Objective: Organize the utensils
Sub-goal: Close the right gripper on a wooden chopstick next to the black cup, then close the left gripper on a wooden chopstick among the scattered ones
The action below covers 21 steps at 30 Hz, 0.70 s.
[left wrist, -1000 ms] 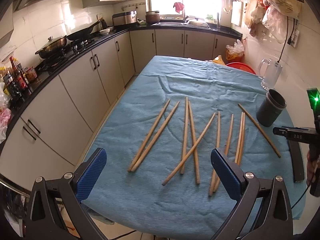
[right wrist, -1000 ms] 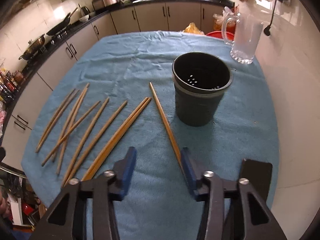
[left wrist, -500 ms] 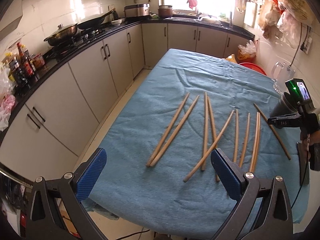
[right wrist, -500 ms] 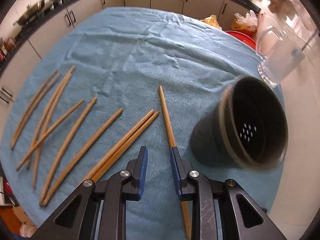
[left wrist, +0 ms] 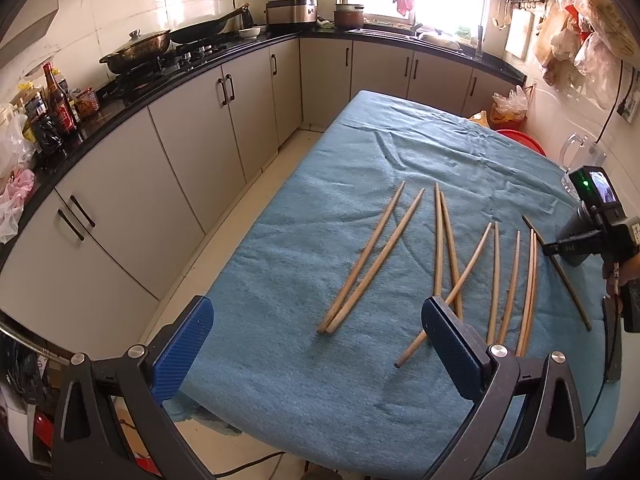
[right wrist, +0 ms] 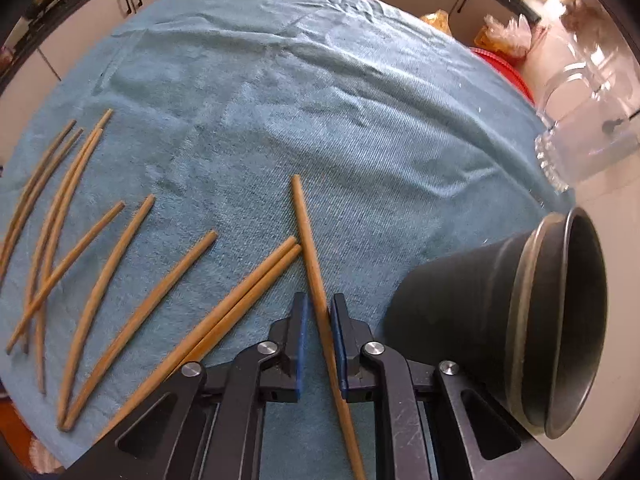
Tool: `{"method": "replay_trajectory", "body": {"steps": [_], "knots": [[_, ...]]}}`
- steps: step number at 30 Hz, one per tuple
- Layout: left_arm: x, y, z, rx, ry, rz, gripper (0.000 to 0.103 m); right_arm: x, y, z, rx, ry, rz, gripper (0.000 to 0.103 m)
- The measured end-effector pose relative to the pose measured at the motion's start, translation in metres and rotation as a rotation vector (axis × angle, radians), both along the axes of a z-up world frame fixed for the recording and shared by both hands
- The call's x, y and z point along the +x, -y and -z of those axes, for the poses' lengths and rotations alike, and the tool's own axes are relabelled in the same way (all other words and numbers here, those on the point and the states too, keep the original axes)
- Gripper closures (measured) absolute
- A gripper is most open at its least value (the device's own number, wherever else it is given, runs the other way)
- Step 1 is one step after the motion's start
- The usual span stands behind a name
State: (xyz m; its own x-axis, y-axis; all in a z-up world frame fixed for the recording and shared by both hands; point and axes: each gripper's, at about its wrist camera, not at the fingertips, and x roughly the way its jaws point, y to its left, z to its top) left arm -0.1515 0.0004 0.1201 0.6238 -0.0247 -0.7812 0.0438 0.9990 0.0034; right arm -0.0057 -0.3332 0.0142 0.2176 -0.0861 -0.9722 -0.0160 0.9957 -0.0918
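Several wooden chopsticks (left wrist: 440, 248) lie scattered on the blue cloth (left wrist: 360, 168). In the right wrist view my right gripper (right wrist: 318, 304) points steeply down at the cloth, its jaws closing. Its blue pads sit tight on both sides of the rightmost chopstick (right wrist: 308, 232), which still rests on the cloth. A dark grey holder cup (right wrist: 460, 300) stands just right of that gripper. My left gripper (left wrist: 316, 308) hangs wide open above the near edge of the table, with nothing between its fingers. In the left wrist view the right-hand tool (left wrist: 600, 236) stands over that same chopstick (left wrist: 568, 284).
A clear glass mug (right wrist: 580, 128) stands beyond the cup near the wall. Two paired chopsticks (right wrist: 248, 300) lie just left of the right gripper. Cabinets and a cooktop counter (left wrist: 160, 68) run along the left of the table. A red basin (left wrist: 520, 138) sits behind the table.
The right gripper dropped toward the cloth and its jaws went from wide apart to tight around the rightmost chopstick. The left gripper drifted left, so the chopsticks now sit further right in its view.
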Motion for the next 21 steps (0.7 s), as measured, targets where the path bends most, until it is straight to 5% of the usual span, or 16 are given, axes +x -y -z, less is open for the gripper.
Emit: {"method": "replay_trajectory", "body": {"steps": [7, 15, 17, 21], "knots": [[0.023, -0.005, 0.003, -0.020, -0.013, 0.046, 0.000, -0.031, -0.002, 0.001, 0.103, -0.035, 0.066, 0.094], [0.087, 0.005, 0.018, -0.045, -0.093, 0.210, 0.000, -0.094, -0.008, 0.005, 0.218, -0.061, 0.208, 0.094], [0.105, 0.013, 0.026, -0.031, -0.115, 0.251, 0.005, -0.109, -0.011, 0.006, 0.241, -0.060, 0.236, 0.094], [0.141, 0.035, 0.046, -0.020, -0.197, 0.336, 0.033, -0.132, -0.015, 0.007, 0.249, -0.042, 0.269, 0.093]]}}
